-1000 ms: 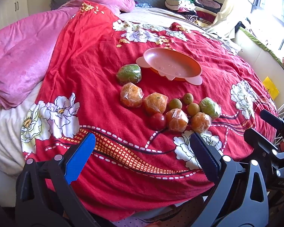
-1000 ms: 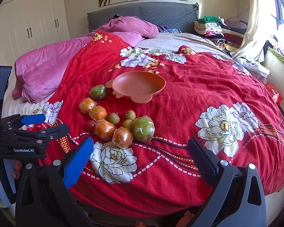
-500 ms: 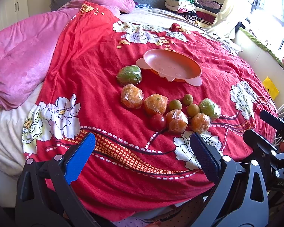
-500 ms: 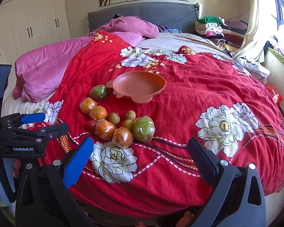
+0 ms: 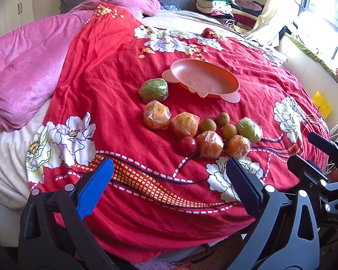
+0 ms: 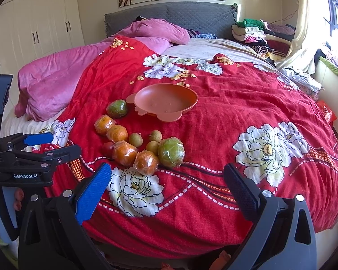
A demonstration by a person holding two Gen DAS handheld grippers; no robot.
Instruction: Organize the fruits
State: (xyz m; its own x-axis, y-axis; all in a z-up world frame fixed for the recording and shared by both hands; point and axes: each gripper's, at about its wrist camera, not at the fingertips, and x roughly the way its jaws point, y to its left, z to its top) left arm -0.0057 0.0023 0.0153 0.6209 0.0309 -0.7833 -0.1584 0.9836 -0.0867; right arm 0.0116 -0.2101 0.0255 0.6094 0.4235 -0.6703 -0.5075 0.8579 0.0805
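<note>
**Fruit on red bedspread, both grippers empty**

Left gripper [image 5: 169, 186]: lower edge of the left wrist frame, jaws spread wide, nothing between them, above the near edge of the red bedspread [image 5: 115, 72].

Right gripper [image 6: 167, 186]: lower edge of the right wrist frame, jaws likewise spread wide and empty.

Orange plate [image 5: 205, 79]: centre of the left wrist frame, slightly above the middle, lying on the bedspread with nothing in it.

Green wrapped fruit [image 5: 154, 90]: just left of the plate, set apart from the main cluster.

Wrapped oranges, four: two in a row at the centre [image 5: 156, 114] [image 5: 185, 124], two nearer the grippers [image 5: 210, 144] [image 5: 238, 146]. All are in clear film.

Tomato [image 5: 187, 145]: touching the left side of a near orange.

Small brown round fruits, three [image 5: 207, 125]: clustered between the oranges and the second green wrapped fruit [image 5: 249, 129], which lies at the right end of the group.

Pink quilt [image 5: 27, 67]: bunched at the left of the frame.

Folded clothes [image 6: 251, 33]: stacked at upper right by the grey headboard [image 6: 169, 15].
</note>
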